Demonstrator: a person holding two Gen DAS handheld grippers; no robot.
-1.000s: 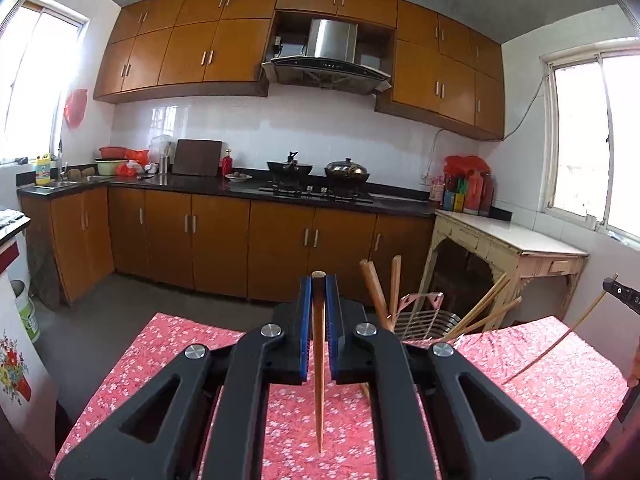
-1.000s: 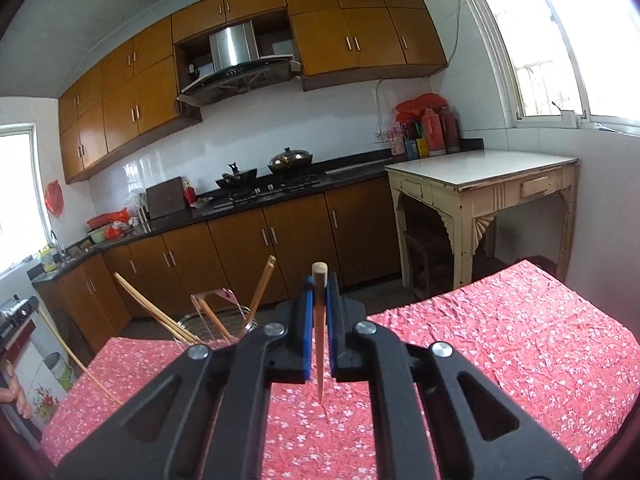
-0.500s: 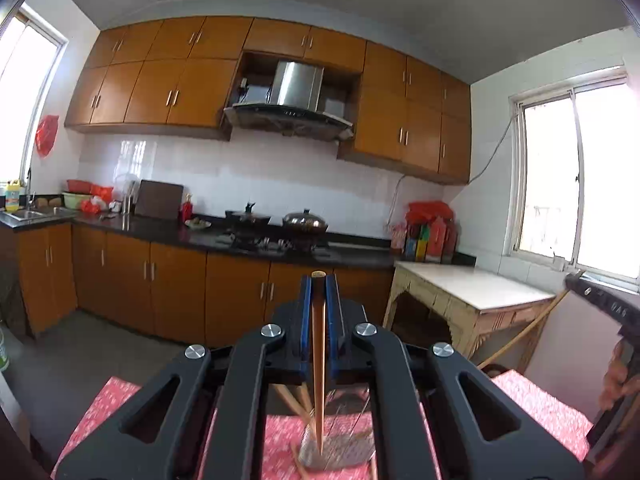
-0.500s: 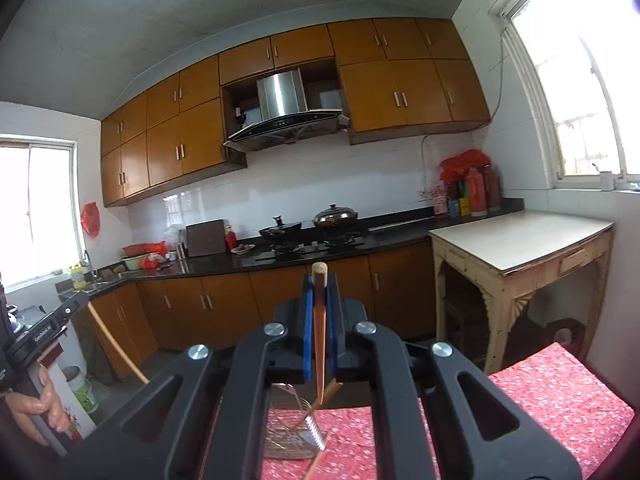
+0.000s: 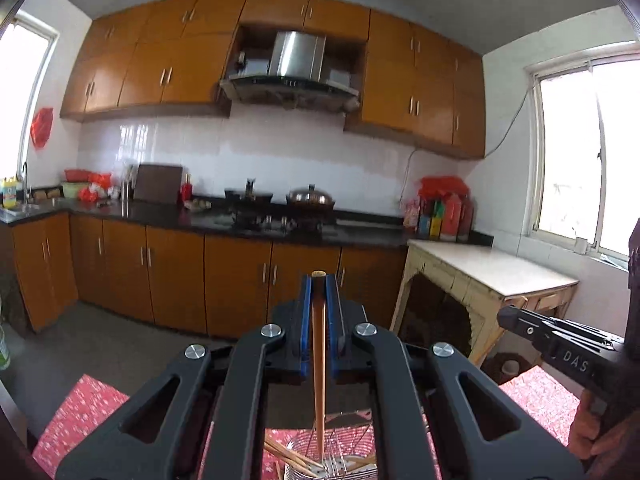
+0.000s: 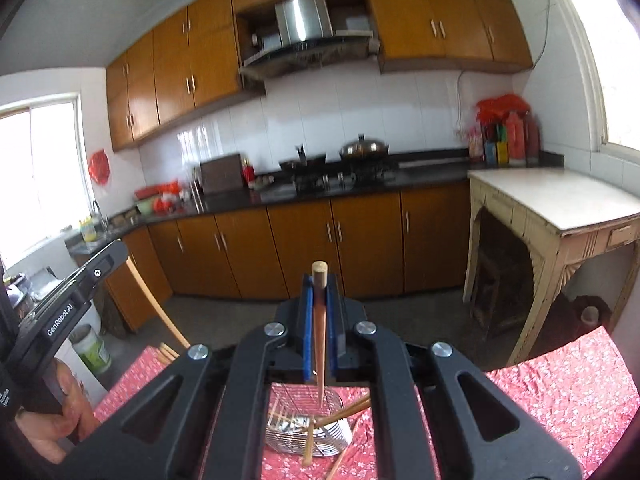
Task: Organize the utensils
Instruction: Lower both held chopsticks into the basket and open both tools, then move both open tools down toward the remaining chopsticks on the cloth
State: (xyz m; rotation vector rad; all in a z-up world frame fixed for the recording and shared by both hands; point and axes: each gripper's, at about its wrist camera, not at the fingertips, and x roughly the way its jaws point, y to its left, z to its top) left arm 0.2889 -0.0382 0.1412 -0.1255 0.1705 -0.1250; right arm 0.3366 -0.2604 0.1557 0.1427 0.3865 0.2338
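Both grippers have come in over the wire basket (image 6: 308,428) since the earlier frame; before, it stood ahead on the bench (image 6: 560,392). Left gripper (image 5: 319,280): jaws clamped on one chopstick (image 5: 319,368), long axis near vertical, tip pointing down into the basket mouth. Right gripper (image 6: 319,280): same, holding its own chopstick (image 6: 320,352), tip above the basket. Neither clearly nearer; both look ready to drop.
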